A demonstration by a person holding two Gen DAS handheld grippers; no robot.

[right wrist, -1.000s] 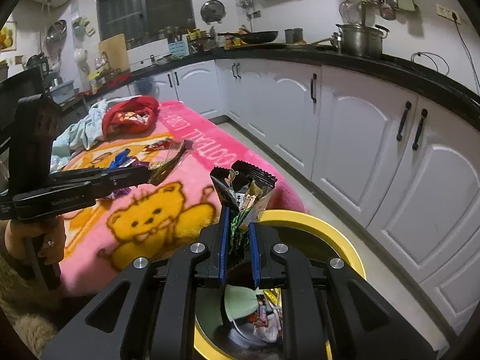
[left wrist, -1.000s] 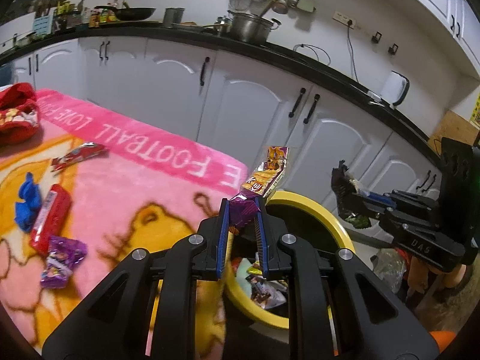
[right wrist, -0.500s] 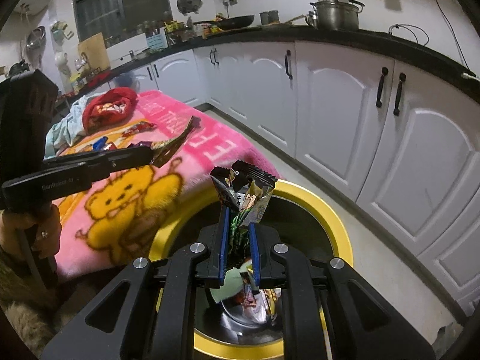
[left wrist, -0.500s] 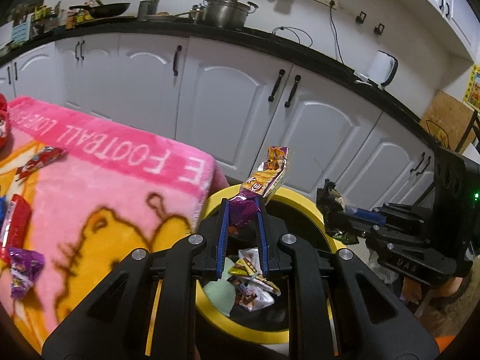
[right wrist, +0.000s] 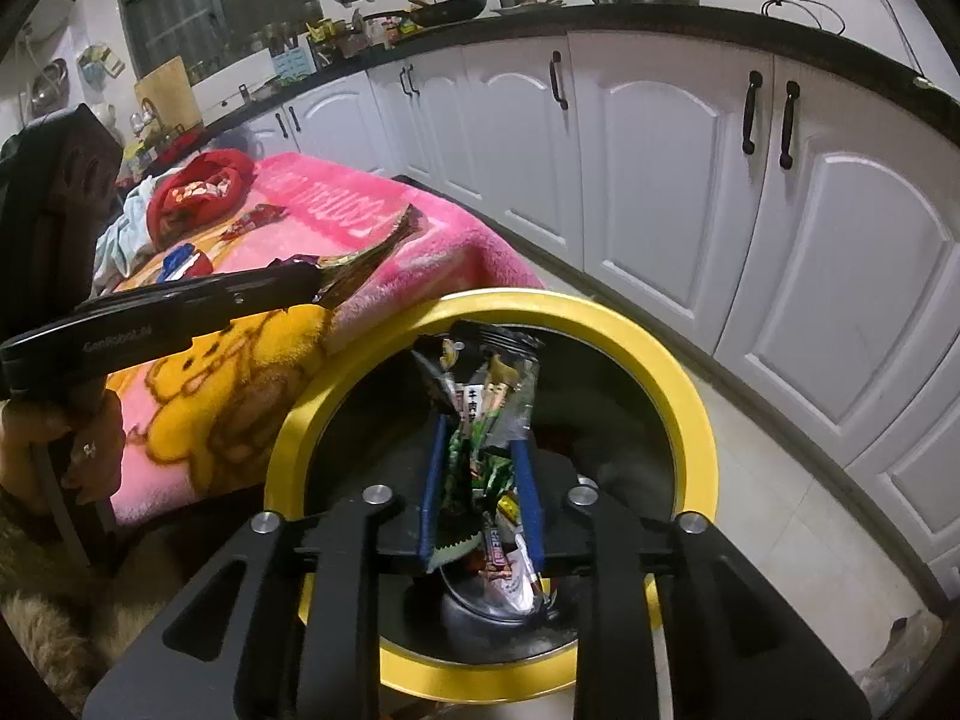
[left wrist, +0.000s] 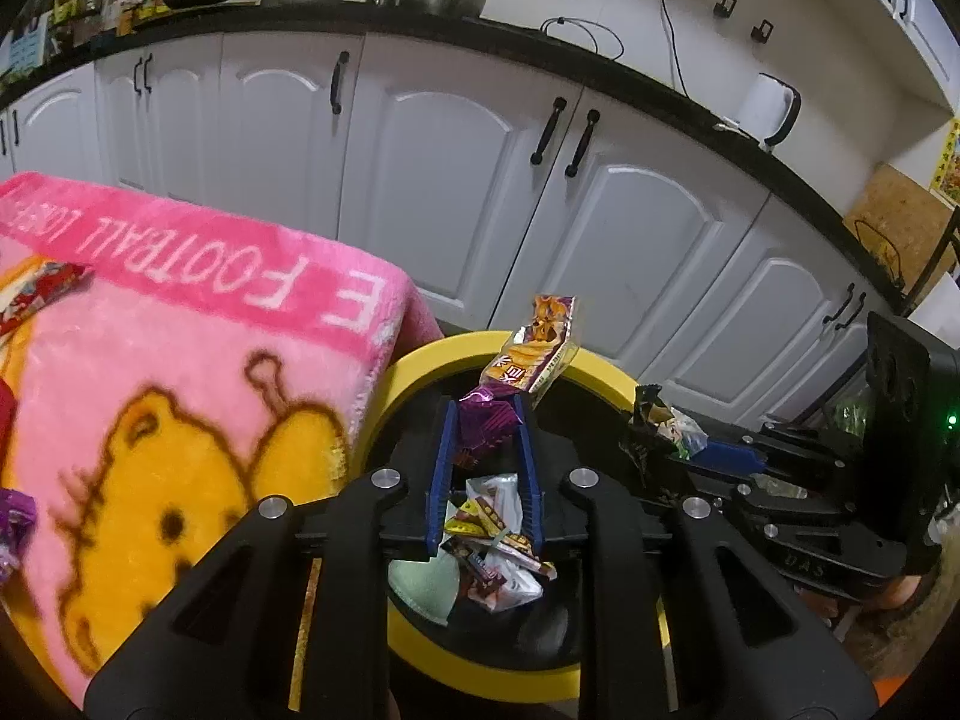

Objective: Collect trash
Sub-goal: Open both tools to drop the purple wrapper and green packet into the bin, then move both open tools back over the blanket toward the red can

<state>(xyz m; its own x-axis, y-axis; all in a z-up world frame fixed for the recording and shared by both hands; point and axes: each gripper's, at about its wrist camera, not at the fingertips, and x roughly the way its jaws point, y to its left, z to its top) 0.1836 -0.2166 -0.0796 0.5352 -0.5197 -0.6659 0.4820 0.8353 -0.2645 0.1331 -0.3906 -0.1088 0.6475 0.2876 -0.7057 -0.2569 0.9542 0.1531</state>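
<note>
The crinkled purple-and-orange foil snack wrapper (left wrist: 521,384) sits between the blue pads of the left tongs (left wrist: 485,414), directly above the round black bin with the yellow rim (left wrist: 420,372). A second bundle, green-and-clear plastic wrappers (right wrist: 486,414), stands between the pads of the right tongs (right wrist: 480,450), also over the bin's mouth. Half a second ago both pairs of tongs were pinched tight on their loads and sat higher; now they are lower over the opening and both are opening. The right pads already stand visibly off their bundle, while the left pads still touch the purple foil. I judge this the release: the trash should drop onto the heap of wrappers (left wrist: 498,546) already at the bottom. Beside the bin, the pink fleece blanket with a yellow bear (left wrist: 180,420) still carries a red wrapper (left wrist: 36,294) and a purple one (left wrist: 12,525), so more collecting remains.
</note>
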